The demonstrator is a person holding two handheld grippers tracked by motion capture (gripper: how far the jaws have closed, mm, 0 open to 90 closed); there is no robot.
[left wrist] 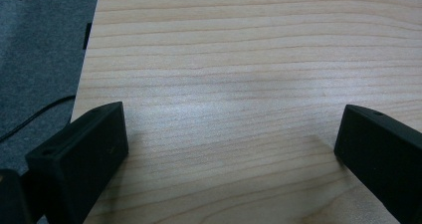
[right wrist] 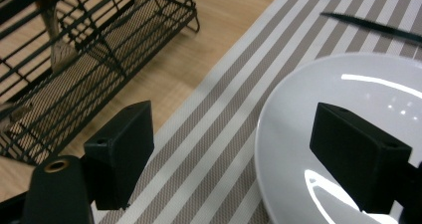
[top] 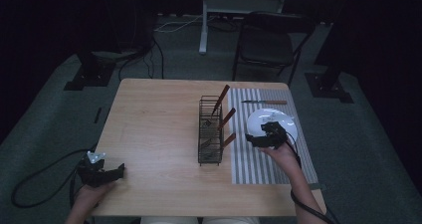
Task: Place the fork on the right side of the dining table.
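Hovering with jaws spread, the right gripper (right wrist: 231,159) straddles the near rim of the white plate (right wrist: 348,114) on the striped mat (right wrist: 224,134). Glazed, rigid and breakable, it looks slippery; pinch the rim. The left gripper (left wrist: 229,149) gapes empty.

Plate (top: 278,120) on striped mat (top: 259,159), right of wire rack (top: 210,132).

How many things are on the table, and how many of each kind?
Wire rack: 1
Wooden-handled utensils in the rack: 3
Knife on the mat: 1
White plate: 1
Striped mat: 1
Total: 7
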